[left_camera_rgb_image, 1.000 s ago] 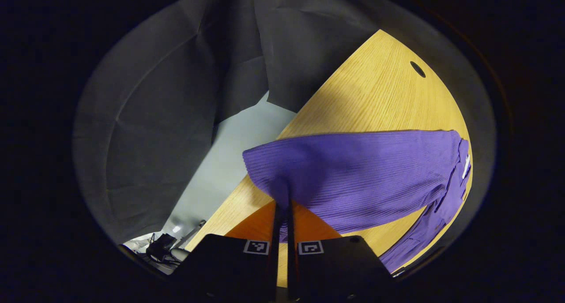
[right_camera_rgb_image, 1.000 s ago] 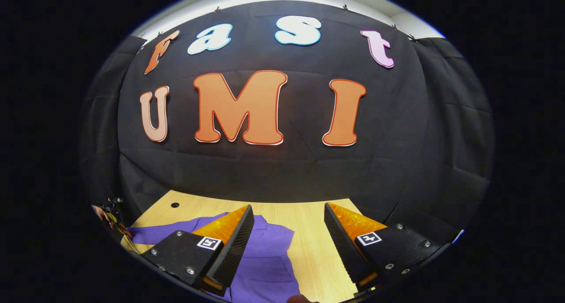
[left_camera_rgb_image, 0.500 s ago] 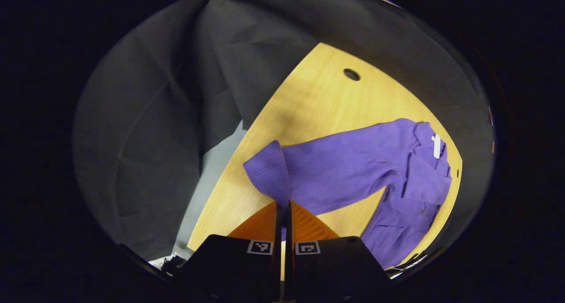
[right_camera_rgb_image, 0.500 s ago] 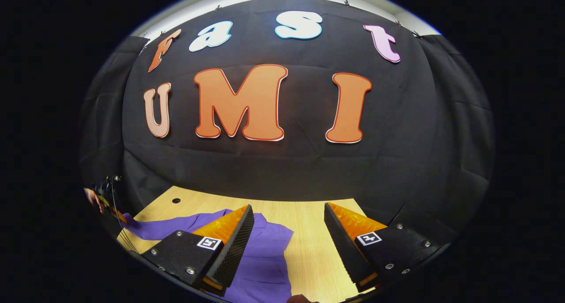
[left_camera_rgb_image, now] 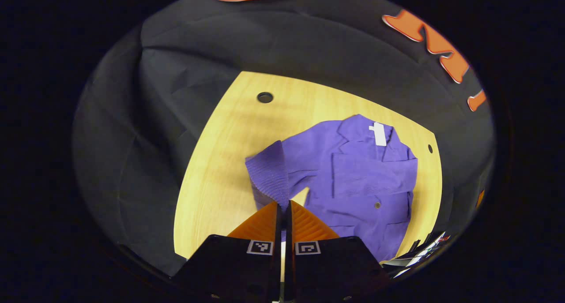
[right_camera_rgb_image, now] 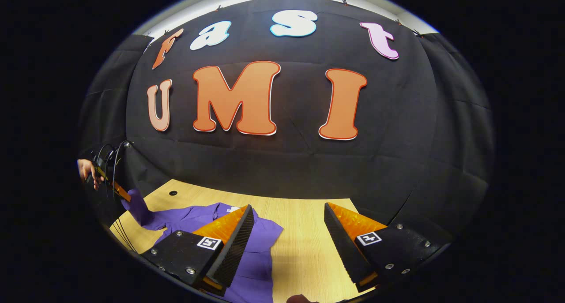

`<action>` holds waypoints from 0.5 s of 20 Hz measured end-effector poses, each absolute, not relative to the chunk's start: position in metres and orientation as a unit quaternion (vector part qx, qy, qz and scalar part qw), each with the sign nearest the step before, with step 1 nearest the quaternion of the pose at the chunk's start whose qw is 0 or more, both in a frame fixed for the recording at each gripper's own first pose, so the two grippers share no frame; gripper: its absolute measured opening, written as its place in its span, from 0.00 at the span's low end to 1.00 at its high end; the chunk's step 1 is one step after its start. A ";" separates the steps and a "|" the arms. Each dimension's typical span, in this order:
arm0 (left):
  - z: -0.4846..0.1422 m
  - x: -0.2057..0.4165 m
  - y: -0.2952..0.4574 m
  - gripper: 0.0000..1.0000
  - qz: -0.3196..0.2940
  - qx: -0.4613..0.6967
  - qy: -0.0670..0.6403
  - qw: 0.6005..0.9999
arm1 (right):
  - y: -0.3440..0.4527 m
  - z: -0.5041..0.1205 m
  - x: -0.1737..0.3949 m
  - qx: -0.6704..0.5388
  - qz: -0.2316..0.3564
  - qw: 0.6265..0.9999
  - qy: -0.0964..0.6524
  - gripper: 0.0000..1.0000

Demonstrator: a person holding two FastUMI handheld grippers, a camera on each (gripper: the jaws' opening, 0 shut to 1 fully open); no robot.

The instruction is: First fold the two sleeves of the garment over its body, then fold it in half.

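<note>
The garment (left_camera_rgb_image: 366, 179) is solid purple, its sleeve (left_camera_rgb_image: 269, 173) finely ribbed at the cuff, with a small white tag (left_camera_rgb_image: 378, 134) at the collar; the table (left_camera_rgb_image: 220, 170) is pale yellow wood with faint straight grain.

Left gripper (left_camera_rgb_image: 283, 206): fingers pressed together, clamped on a purple sleeve cuff (left_camera_rgb_image: 268, 173) that stands up at 12 o'clock from the tips.
Left gripper, from right gripper view (right_camera_rgb_image: 123, 196): at 9 o'clock, raised, tilted down toward the cuff.
Holding hand (right_camera_rgb_image: 84, 169): wrapped round its handle.
Right gripper (right_camera_rgb_image: 287, 232): fingers spread wide apart, nothing between them.
</note>
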State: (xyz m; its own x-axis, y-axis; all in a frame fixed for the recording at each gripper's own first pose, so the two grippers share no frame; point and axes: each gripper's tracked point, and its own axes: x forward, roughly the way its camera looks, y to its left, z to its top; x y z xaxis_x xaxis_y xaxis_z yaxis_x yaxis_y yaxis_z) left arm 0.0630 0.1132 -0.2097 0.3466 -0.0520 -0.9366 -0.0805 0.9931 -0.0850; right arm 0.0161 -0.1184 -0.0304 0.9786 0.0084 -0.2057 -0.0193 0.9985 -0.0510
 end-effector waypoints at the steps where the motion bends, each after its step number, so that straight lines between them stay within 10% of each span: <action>1: -0.206 0.066 0.097 0.04 -0.001 -0.053 0.569 0.820 | -0.125 -0.036 0.015 -0.024 0.009 0.994 0.107 0.95; 10: -0.185 0.103 -0.064 0.04 -0.088 -0.003 0.561 0.823 | -0.179 -0.065 0.003 -0.020 0.004 0.992 0.123 0.95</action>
State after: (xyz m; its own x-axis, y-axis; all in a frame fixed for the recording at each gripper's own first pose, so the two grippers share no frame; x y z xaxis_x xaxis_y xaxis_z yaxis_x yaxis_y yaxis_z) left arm 0.1034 -0.0645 -0.1853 0.3560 -0.1482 -0.9226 0.1409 0.9846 -0.1038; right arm 0.0034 -0.1786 -0.0653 0.9695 0.0029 -0.2449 -0.0128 0.9992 -0.0385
